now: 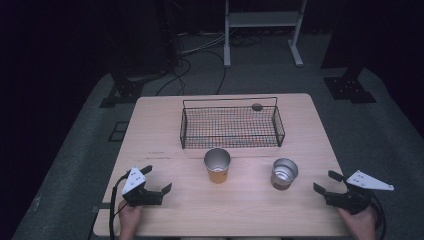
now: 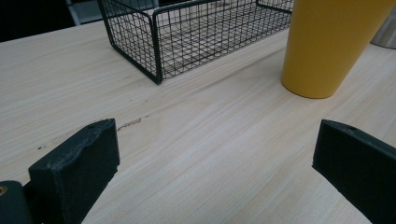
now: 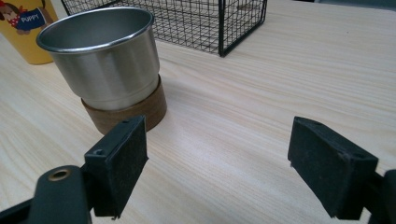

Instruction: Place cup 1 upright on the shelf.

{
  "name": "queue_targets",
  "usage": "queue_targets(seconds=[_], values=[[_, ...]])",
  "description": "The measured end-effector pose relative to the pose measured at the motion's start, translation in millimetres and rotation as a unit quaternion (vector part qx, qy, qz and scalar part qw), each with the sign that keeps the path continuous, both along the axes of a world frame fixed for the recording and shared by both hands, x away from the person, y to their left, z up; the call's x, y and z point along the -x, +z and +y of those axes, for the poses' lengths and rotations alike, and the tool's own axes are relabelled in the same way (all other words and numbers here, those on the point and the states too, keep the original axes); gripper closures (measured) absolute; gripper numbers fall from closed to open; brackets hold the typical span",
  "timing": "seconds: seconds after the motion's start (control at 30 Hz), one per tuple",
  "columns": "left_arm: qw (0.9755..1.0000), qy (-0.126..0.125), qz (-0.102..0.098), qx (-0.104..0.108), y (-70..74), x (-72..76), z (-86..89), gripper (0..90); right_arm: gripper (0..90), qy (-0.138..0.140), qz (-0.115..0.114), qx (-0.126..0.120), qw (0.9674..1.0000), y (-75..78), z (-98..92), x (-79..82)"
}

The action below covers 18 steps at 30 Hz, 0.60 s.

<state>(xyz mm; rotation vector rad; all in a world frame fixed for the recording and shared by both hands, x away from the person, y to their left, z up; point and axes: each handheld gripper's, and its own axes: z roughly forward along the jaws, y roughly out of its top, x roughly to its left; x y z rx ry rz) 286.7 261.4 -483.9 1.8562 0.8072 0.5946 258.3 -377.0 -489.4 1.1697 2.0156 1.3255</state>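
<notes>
standing upright, steel cup (image 3: 105,56) on brown base, yellow cup (image 2: 332,44), both grippers gaping, empty

A yellow cup (image 1: 217,165) and a steel cup (image 1: 284,173) stand before a wire basket (image 1: 231,125). The left gripper (image 1: 157,180) and right gripper (image 1: 326,182) rest apart, both gaping.

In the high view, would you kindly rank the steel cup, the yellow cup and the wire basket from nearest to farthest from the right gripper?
From the right gripper:
1. Steel cup, on a brown base, just to the gripper's left.
2. Yellow cup, farther left, near the table's middle.
3. Wire basket, beyond both cups toward the far edge.
</notes>
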Motion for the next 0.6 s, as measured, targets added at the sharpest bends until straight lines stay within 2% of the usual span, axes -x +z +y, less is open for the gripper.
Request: queue_targets(seconds=[0.27, 0.6], values=[[1.0, -0.002, 0.0, -0.001, 0.2, 0.4, 0.0, 0.0, 18.2, 0.007, -0.003, 0.005, 1.0, 4.1, 1.2, 8.1], [1.0, -0.003, -0.002, 0.0, 0.2, 0.8, 0.2, 0.0, 15.3, 0.036, -0.008, 0.007, 0.9993, 11.6, 11.9, 19.2]])
